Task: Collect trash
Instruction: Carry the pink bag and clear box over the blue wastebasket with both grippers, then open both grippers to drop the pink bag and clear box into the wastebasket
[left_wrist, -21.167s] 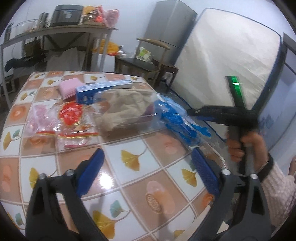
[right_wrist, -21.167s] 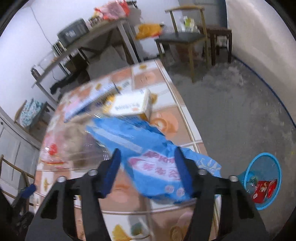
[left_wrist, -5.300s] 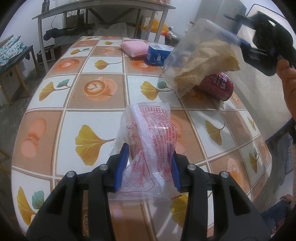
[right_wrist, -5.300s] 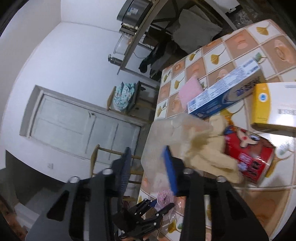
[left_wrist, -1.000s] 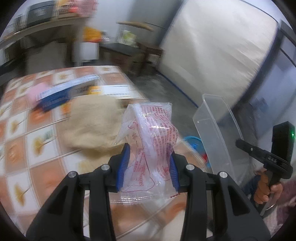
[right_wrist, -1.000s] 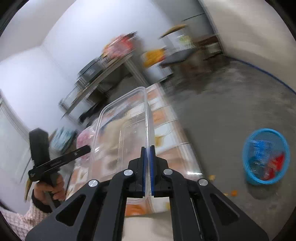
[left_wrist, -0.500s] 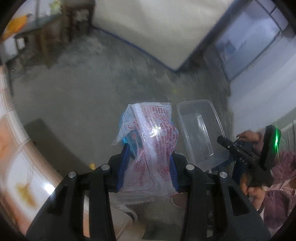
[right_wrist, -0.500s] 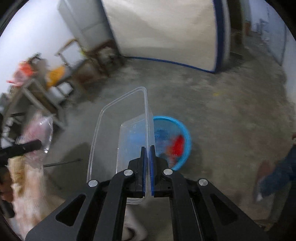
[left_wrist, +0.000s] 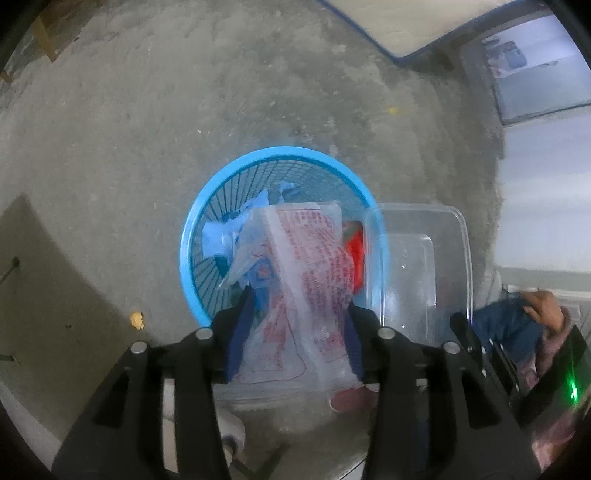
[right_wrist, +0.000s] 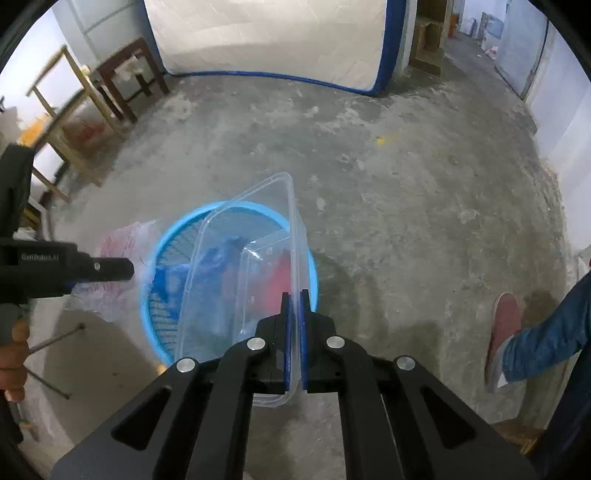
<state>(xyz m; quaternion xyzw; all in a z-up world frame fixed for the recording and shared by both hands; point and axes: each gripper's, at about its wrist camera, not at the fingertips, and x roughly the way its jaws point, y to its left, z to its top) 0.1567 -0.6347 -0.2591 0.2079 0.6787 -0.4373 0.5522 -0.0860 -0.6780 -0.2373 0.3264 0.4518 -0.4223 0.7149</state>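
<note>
My left gripper (left_wrist: 295, 325) hangs over a blue mesh trash basket (left_wrist: 236, 173) on the floor. A clear plastic bag with red print (left_wrist: 306, 266) is still between its fingers, slanting down into the basket. The jaws are opening, and a gap shows at the left pad. My right gripper (right_wrist: 294, 306) is shut on the rim of an empty clear plastic container (right_wrist: 258, 236), tilted above the same basket (right_wrist: 159, 251). Blue and red wrappers lie inside the basket. In the right wrist view the bag (right_wrist: 118, 240) shows at the basket's left rim.
The basket stands on a bare concrete floor (right_wrist: 406, 184). A person's jeans leg and red shoe (right_wrist: 504, 325) are at the right. A mattress (right_wrist: 266, 37) leans against the far wall, with wooden chairs (right_wrist: 122, 74) at the left.
Both grippers swung away from the table and dropped over the basket. The left jaws have spread wider around the bag. The right gripper still holds the container.
</note>
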